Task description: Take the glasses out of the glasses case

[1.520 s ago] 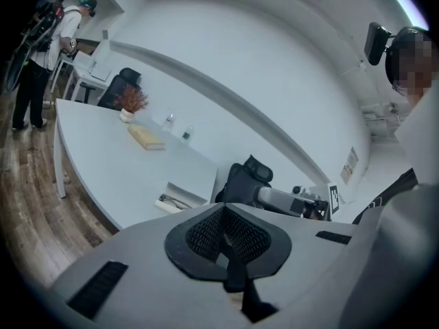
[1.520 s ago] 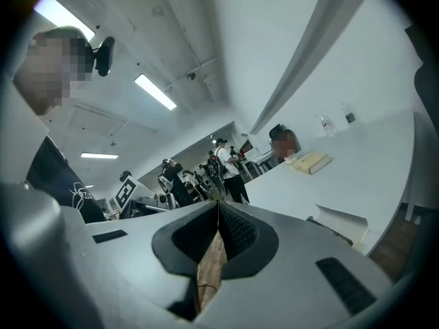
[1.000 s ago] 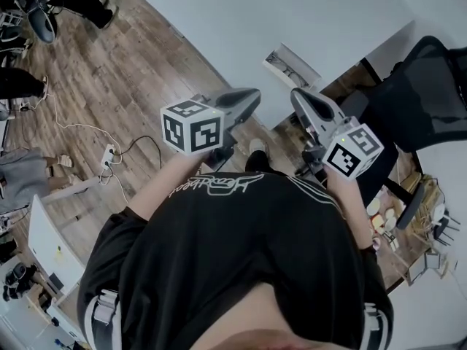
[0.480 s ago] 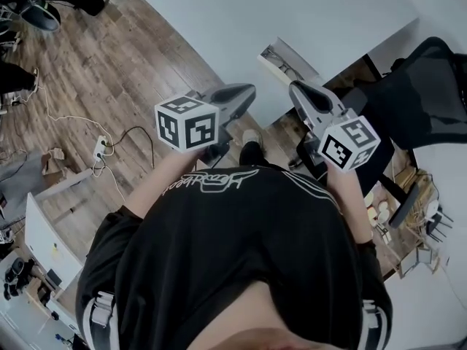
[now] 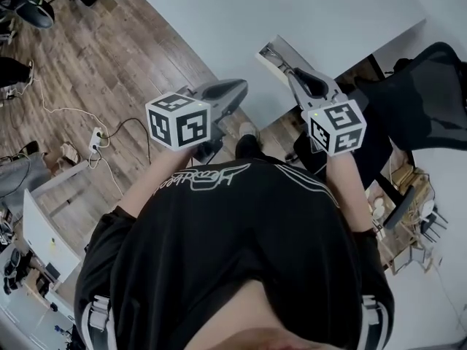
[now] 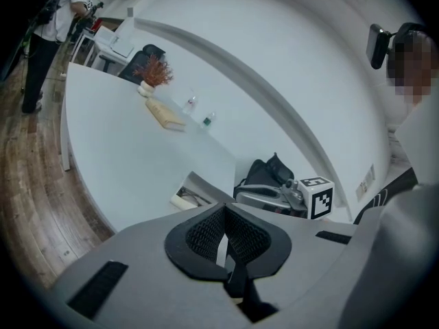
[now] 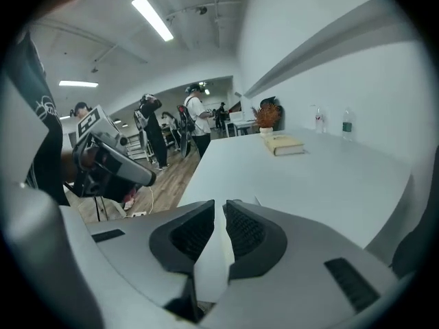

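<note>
Glasses case lies open at the near edge of the long white surface, close to its corner. A thin dark shape inside it is too small to make out. The surface is smooth, matte and mostly bare. Its long edge runs beside a wide stretch of brown wood-plank floor, which leaves ample open room on the person's left. On the right the room is tighter: a black office chair stands just past the surface's corner, with a clutter of small items on the floor below it. The person's black shirt fills the lower head view.

The left gripper, grey plastic with black ribbed pads, hangs off the surface over the floor, apart from the case. Its jaws meet at the tips with nothing in them. The right gripper overlaps the case's near end in the head view, though its height above the case cannot be told. Its jaws stand slightly apart, and only bare surface shows through the narrow slit.

Far along the surface lie a tan book, two small clear bottles and a reddish plant in a pale pot, all well apart from the case. A white cable and power strip trail across the floor.
</note>
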A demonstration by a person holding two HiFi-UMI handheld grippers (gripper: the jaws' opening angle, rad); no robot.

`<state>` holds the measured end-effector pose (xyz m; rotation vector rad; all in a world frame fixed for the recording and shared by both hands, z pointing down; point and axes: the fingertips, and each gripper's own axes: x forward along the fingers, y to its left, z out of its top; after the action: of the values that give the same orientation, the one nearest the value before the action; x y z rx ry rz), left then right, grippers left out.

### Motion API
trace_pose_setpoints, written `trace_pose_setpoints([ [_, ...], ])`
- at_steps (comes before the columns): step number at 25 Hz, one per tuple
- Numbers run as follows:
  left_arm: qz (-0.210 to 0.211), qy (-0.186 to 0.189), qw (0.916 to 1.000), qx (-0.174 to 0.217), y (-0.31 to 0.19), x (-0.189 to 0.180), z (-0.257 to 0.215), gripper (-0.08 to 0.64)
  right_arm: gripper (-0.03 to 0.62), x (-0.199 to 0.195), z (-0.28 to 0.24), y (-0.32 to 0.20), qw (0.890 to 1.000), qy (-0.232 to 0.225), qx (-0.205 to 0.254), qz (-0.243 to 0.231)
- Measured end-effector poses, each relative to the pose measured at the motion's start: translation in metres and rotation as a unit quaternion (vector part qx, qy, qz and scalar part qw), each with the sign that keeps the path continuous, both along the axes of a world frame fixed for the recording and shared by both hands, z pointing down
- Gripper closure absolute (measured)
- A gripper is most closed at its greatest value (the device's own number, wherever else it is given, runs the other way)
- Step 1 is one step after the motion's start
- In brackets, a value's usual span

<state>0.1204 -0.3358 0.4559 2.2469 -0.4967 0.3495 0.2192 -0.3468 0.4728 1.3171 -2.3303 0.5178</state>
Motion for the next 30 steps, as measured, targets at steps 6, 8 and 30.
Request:
trace_pose_setpoints([
  [6,-0.01,-0.011,0.9999,-0.006,-0.011,0.0,0.008,0.554,0.526,0.002,0.035,-0.014,0.996,0.08,-0.032,-0.034],
  [8,-0.013,-0.015,0.9998,-0.007,-0.015,0.001,0.01,0.554,0.526,0.005,0.046,-0.02,0.992,0.113,-0.04,-0.041],
  [30,-0.069,-0.018,0.9974,-0.01,-0.039,-0.009,0.017,0.554,0.529,0.009,0.094,-0.033,0.967,0.22,-0.087,-0.093],
])
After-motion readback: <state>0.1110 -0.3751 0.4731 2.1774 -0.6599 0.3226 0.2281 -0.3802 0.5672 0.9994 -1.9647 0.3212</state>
